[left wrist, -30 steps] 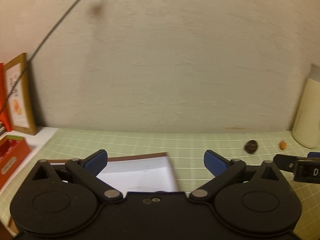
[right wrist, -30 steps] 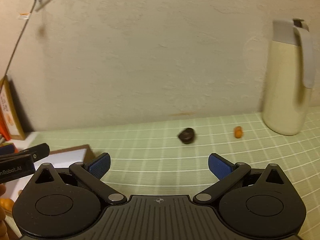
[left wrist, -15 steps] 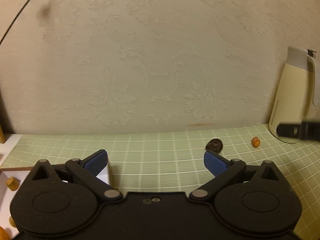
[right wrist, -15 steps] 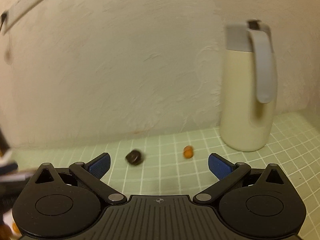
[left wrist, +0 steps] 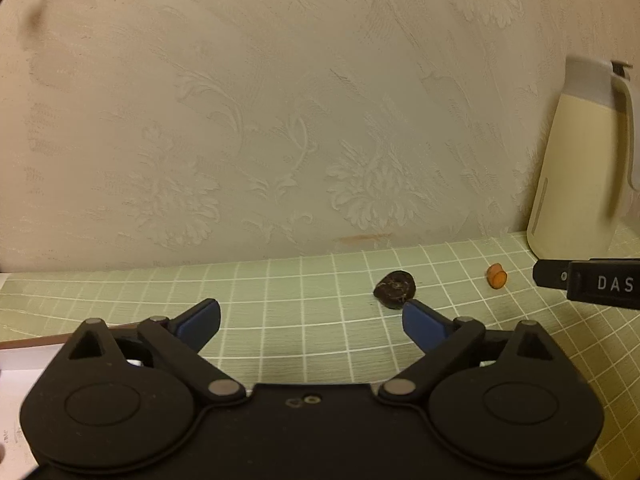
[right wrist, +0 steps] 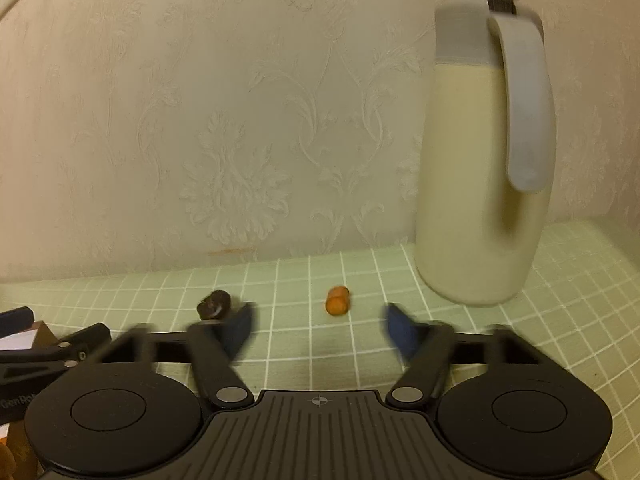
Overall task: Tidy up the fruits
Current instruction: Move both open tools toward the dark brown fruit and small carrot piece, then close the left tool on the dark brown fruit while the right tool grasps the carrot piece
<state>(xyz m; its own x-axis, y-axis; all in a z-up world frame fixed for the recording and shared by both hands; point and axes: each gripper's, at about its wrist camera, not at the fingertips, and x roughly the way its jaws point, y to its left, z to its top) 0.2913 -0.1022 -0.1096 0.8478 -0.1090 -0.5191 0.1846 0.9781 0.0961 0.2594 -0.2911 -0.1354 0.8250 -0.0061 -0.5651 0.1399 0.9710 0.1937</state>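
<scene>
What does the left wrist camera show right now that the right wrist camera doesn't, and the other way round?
Only the left wrist view shows the left gripper from behind, its jaws closing, nothing between them.

Only the right wrist view shows the right gripper from behind, its jaws closing, blurred, nothing between them, and the whole jug handle.

Both show the dark fruit, the small orange fruit, the cream jug, the green checked mat, the patterned wall and the other gripper's tip.

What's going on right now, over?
Both grippers empty, jaws closing. Right gripper lined up on orange fruit; dark fruit ahead of left gripper. Nothing blocking.
</scene>
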